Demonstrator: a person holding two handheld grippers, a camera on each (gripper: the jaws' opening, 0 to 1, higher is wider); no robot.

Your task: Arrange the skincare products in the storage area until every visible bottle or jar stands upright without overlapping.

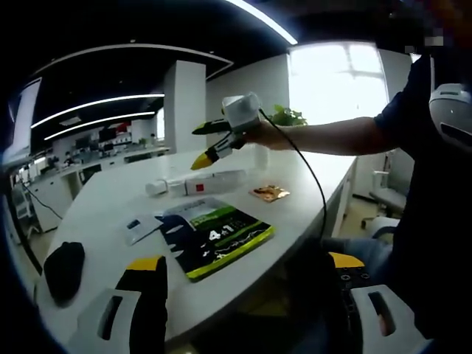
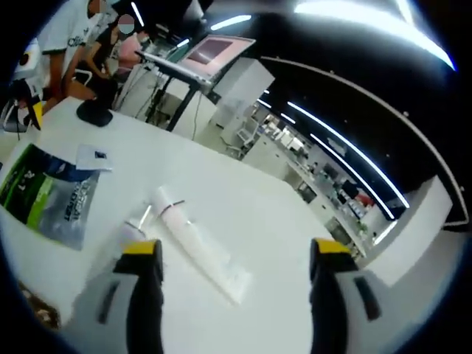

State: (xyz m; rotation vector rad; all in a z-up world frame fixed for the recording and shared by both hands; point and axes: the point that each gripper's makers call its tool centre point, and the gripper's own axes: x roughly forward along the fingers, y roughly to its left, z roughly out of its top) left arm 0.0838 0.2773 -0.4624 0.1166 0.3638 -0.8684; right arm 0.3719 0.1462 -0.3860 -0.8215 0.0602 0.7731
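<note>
1. The skincare products are lying flat on the white table (image 2: 280,221): a long white tube (image 2: 198,245) with a red band near its cap, and a smaller white bottle (image 2: 135,230) just beside it, both on their sides. In the left gripper view the same tube (image 1: 214,181) and bottle (image 1: 164,186) are lying end to end near the middle of the table.
2. I am holding my right gripper (image 2: 232,287) above the tube, its yellow-tipped fingers (image 2: 140,248) spread apart with nothing between them. From the left gripper view, that right gripper (image 1: 210,141) is hanging in the air over the tube, my hand around its white body.
3. I am keeping my left gripper (image 1: 247,273) low at the table's near edge, fingers wide apart and gripping nothing.
4. A green and black pouch (image 1: 217,236) is lying flat nearer to me than the tube, with a small white card (image 1: 139,225) beside it.
5. A coppery foil wrapper (image 1: 270,193) is sitting just past the tube.
6. A black object (image 1: 64,269) is resting near the table's corner.
7. People are sitting beyond the far end of the table in the right gripper view.
</note>
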